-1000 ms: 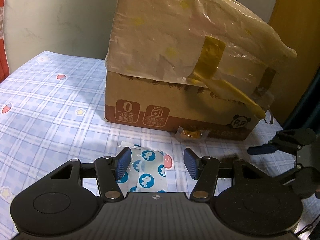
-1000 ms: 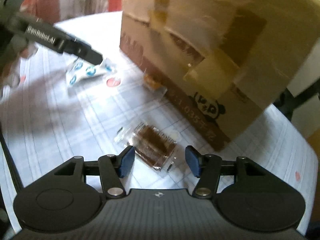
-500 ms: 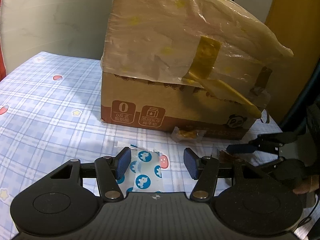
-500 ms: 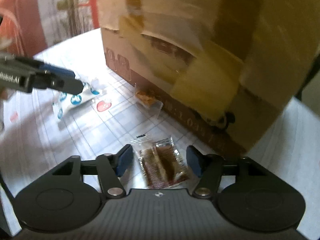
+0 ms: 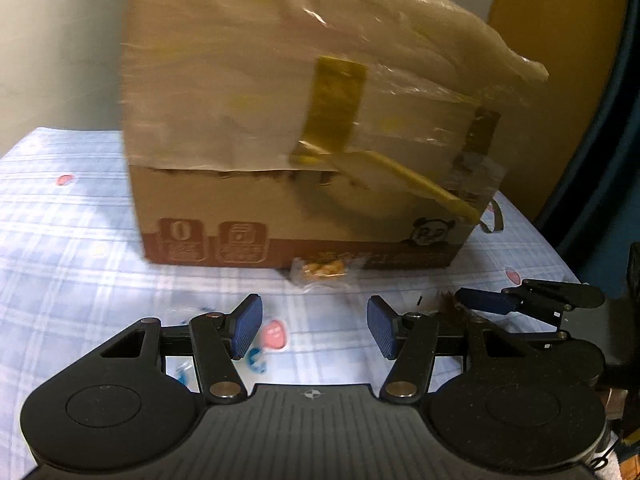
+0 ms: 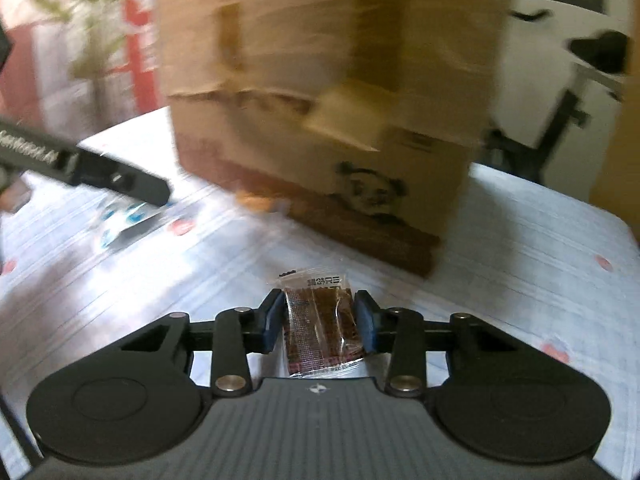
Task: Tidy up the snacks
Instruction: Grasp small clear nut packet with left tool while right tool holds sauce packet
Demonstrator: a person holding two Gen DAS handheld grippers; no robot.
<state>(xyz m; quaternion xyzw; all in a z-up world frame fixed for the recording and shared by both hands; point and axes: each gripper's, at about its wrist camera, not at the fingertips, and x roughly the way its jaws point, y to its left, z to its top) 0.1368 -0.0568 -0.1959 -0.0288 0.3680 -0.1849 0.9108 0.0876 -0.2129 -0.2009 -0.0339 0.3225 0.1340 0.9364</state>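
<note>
Brown snack packet (image 6: 320,324) pinched between the blue pads (image 6: 269,322) of the right gripper (image 6: 318,320), pads pressed against both long edges, at or just above the checked tablecloth (image 6: 520,248) in front of the cardboard box (image 6: 320,120); contact with the cloth not determinable. Long axis aligned along the fingers, printed end pointing toward the box, other end tucked back toward the gripper body. Judged light, thin and pliable; clear film likely slick and crinkly, contents probably brittle, so moderate squeeze across the narrow width near mid-length advisable. Left gripper (image 5: 314,326) spread wide and empty, low over the cloth. Blue-and-white packet (image 5: 256,360) mostly hidden beneath its left finger, orientation not readable in that view; seen blurred under the same gripper in the right view. Small orange snack packet (image 5: 324,269) lying flat against the foot of the box, long axis parallel to the box face. Both judged equally light and soft-wrapped. Heavy motion blur in the right view.
</note>
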